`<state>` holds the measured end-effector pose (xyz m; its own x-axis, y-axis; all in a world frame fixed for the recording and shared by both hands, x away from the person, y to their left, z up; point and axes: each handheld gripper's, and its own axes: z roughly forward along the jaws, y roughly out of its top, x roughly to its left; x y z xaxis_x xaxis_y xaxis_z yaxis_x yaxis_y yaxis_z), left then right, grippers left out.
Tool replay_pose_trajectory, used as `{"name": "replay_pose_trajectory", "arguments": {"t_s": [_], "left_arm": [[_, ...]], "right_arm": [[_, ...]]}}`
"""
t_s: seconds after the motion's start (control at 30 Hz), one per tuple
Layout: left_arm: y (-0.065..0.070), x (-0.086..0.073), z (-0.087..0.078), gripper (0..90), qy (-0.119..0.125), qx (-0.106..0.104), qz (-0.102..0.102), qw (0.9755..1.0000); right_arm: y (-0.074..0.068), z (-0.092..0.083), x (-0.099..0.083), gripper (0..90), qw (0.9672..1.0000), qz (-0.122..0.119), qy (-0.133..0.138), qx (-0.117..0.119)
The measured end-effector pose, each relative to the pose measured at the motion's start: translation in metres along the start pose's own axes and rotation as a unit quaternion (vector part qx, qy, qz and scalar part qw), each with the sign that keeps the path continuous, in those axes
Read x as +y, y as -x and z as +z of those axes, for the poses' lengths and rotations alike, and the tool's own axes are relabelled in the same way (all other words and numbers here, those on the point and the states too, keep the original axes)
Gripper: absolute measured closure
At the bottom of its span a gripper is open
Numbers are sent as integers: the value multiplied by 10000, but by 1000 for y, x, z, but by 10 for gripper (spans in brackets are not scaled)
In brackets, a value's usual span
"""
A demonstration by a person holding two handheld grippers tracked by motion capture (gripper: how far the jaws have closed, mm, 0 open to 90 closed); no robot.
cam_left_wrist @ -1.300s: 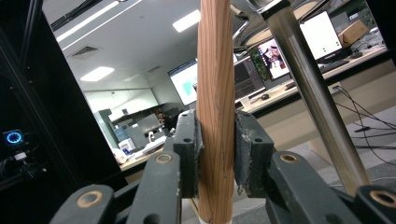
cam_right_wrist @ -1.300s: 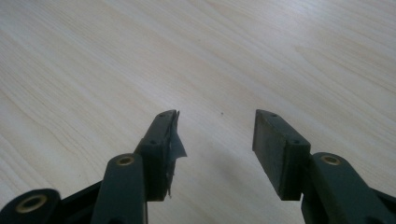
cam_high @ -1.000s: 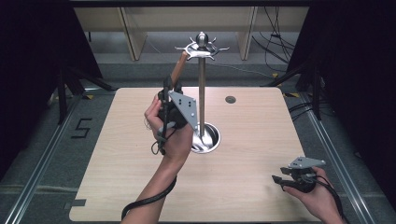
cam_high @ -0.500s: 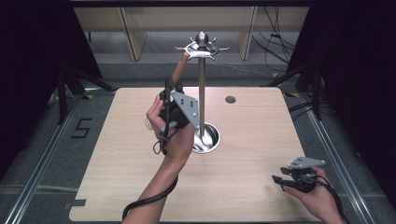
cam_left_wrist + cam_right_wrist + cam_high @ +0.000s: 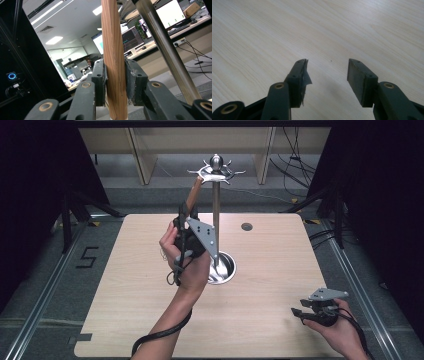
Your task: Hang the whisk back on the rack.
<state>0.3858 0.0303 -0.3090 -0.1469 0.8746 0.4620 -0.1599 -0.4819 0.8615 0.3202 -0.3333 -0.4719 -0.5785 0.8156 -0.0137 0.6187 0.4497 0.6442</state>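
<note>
Brown wooden handle (image 5: pixel 113 57), long and slim, hangs tilted from the metal stand's top hook ring (image 5: pixel 216 171), above the table's middle.

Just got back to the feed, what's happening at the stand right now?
The left gripper has a wooden handle between its pads, beside the metal stand's pole. The handle's top reaches the hook ring at the stand's head. Its jaws have just been opening a little, with the handle between them. The right gripper rests open over the table, holding nothing.
</note>
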Motion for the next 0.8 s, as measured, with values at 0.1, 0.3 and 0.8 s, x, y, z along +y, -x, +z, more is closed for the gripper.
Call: {"name": "replay_pose_trajectory", "arguments": {"t_s": [0.1, 0.3, 0.8], "left_arm": [[1, 0, -1, 699, 23, -1, 20, 10000], [3, 1, -2, 688, 38, 31, 105, 9999], [6, 4, -2, 679, 14, 115, 339, 9994]], "right_arm": [[0, 0, 0, 511, 10000, 0, -6, 4], [0, 0, 0, 511, 10000, 0, -6, 3], [0, 0, 0, 511, 10000, -6, -11, 1]]}}
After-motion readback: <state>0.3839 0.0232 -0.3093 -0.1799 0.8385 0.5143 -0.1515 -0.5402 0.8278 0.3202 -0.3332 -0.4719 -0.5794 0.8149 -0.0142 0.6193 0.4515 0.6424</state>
